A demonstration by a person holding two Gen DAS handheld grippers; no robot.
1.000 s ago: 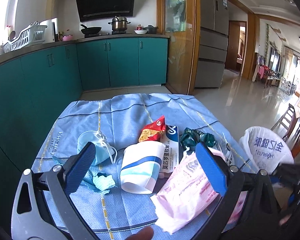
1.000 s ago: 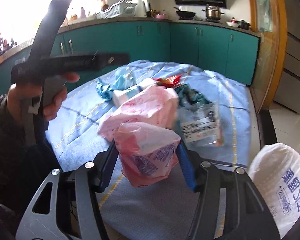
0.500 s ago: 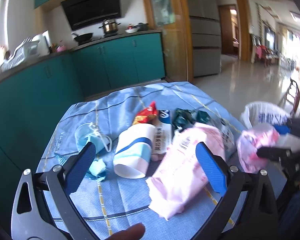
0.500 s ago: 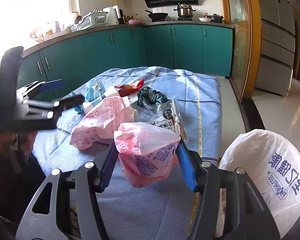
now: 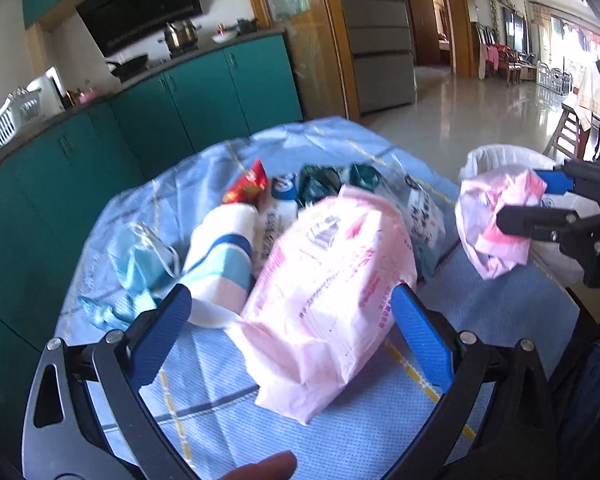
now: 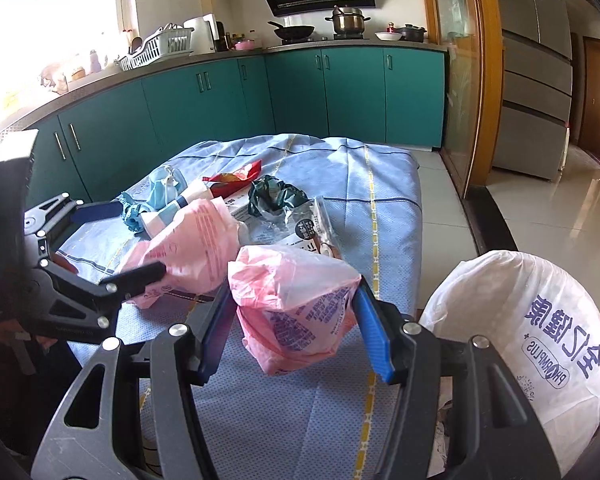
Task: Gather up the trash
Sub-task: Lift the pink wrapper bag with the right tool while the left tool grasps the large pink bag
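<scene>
The right gripper (image 6: pixel 294 330) tilts downward above the near right of the tabletop (image 6: pixel 392 184), its fingers clamped on a crumpled pink bag (image 6: pixel 296 312) beside the white trash bag (image 6: pixel 540 332). The left gripper (image 5: pixel 292 336) angles down with its fingers spread wide around a pink pack (image 5: pixel 328 280) lying on the tabletop, not pressing it. Only the left wrist view shows a fingertip (image 5: pixel 260 468) at its near edge.

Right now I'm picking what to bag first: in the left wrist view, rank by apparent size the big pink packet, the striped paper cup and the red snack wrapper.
1. Big pink packet, nearest the camera, which inflates it.
2. Striped paper cup.
3. Red snack wrapper, farthest back, so perhaps not so small.
</scene>
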